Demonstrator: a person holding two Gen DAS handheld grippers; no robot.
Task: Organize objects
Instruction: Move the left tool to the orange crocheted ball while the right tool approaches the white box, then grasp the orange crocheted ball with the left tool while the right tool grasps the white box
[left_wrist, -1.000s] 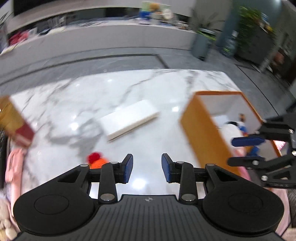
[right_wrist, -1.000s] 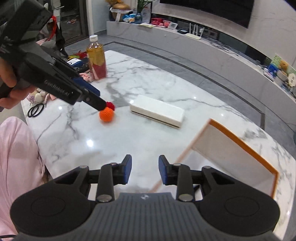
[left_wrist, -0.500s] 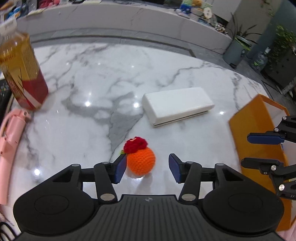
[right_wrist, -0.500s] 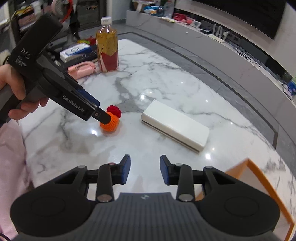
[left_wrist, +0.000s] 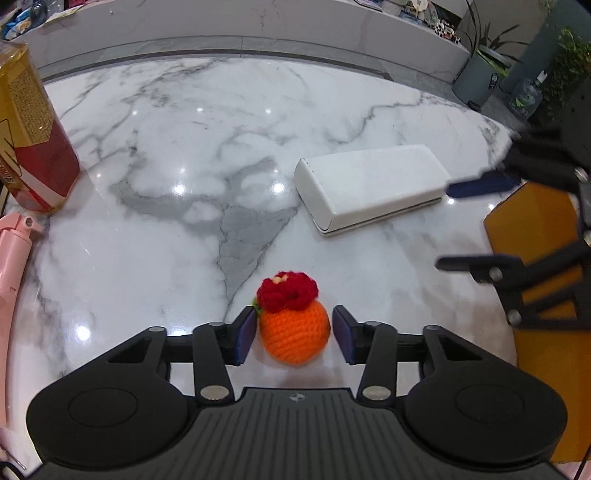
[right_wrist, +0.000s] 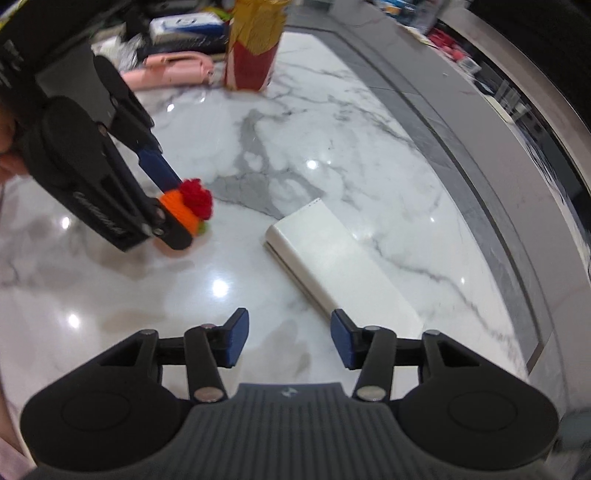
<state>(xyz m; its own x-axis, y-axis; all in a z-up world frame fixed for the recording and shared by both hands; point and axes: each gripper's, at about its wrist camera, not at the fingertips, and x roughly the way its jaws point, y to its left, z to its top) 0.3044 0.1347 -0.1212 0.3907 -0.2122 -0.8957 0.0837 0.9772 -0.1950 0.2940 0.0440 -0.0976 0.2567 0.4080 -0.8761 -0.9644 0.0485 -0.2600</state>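
A home living room: a marble table (left_wrist: 258, 129), a long low grey bench (left_wrist: 258, 22) strewn with toys, potted plants (left_wrist: 569, 62) by the wall.

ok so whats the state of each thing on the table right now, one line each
crocheted orange: on the marble table, between the left gripper's pads, small gaps visible
left gripper: jaws just closing, not yet clamped
right gripper: jaws just opening, empty
white case: shut, lying flat
drink bottle: upright
pink handheld device: lying flat at the table edge
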